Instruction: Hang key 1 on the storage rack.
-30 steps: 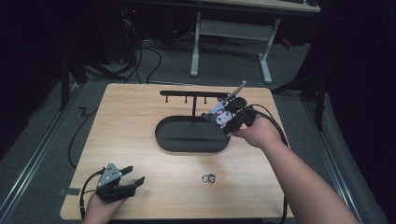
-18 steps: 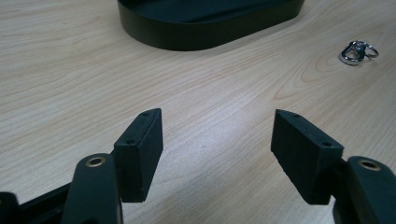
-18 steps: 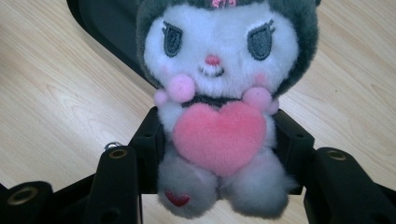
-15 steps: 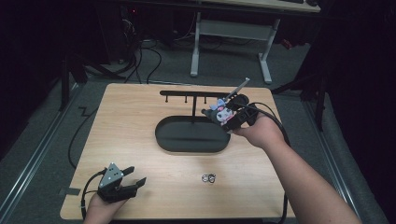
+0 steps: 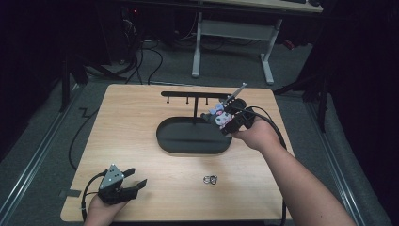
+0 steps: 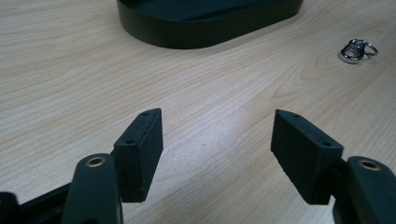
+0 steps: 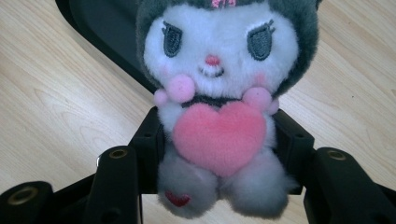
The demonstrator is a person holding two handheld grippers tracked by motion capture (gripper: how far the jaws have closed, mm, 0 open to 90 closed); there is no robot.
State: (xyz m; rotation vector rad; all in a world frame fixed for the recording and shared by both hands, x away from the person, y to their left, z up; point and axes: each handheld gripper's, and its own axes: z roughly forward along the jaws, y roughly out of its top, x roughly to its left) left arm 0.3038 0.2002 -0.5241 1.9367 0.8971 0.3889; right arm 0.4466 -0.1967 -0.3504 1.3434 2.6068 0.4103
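Dark floor, cables and a pale desk frame surround the wooden bench. Right gripper has its jaws clenched on a plush toy, held over the black stand's right end, near the bench's right edge. Hanging it on the stand's rail, probably, remains. Left gripper rests, jaws released, at the front-left corner; a keyring lies near the front edge.

no readable text, labels or numbers

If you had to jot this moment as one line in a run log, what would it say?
right gripper: shut on plush toy, over black stand's tray | left gripper: open, empty, low over table | key ring: on table
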